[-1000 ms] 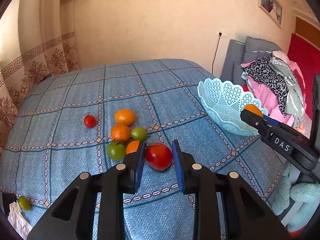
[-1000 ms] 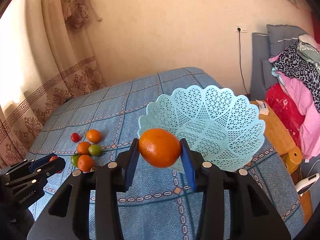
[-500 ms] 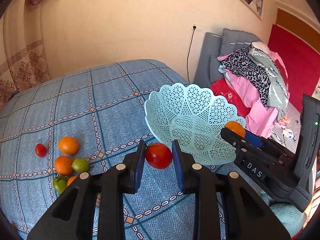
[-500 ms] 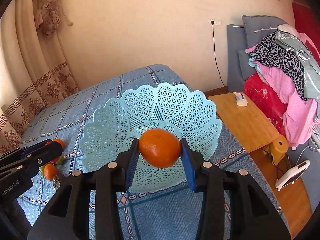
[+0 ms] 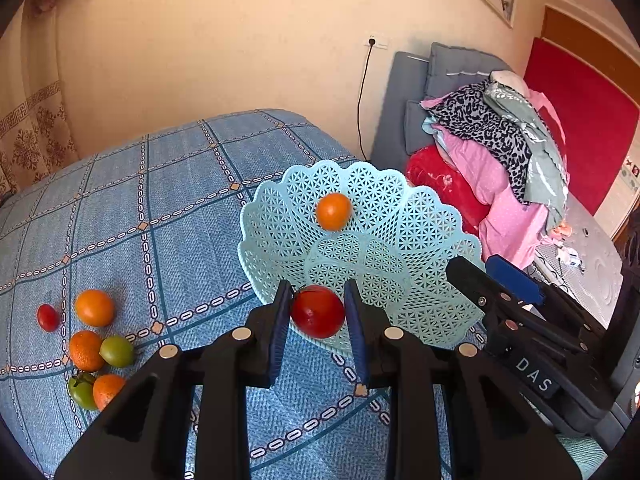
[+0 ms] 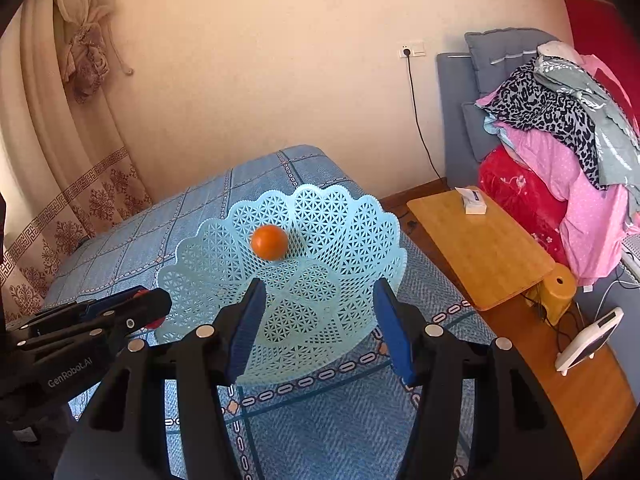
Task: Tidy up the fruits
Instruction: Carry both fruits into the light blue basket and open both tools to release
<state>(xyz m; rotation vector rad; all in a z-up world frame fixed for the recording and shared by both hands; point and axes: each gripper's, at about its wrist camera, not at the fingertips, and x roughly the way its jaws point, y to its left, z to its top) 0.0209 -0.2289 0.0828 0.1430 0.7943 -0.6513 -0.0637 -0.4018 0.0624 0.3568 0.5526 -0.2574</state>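
My left gripper [image 5: 318,318] is shut on a red tomato [image 5: 318,311], held at the near rim of the pale blue lattice basket [image 5: 420,240]. An orange [image 5: 333,211] lies loose against the basket's far inner wall, seen too as the orange [image 6: 269,241] in the right wrist view. My right gripper [image 6: 320,320] hangs over the basket [image 6: 352,216] with its jaws opening and nothing between them. From the left wrist view the right gripper [image 5: 492,276] shows at the basket's right edge. The left gripper [image 6: 148,306] shows at the left of the right wrist view.
On the blue checked bedspread [image 5: 180,216] at the left lie several fruits: oranges [image 5: 95,307], green tomatoes [image 5: 117,351] and a small red tomato [image 5: 48,317]. A wooden side table [image 6: 480,248] stands right of the bed, with piled clothes [image 6: 568,128] behind it.
The right gripper's jaws have parted and the orange has dropped out into the basket. The left gripper has carried the red tomato from the fruit pile rightward to the basket's rim.
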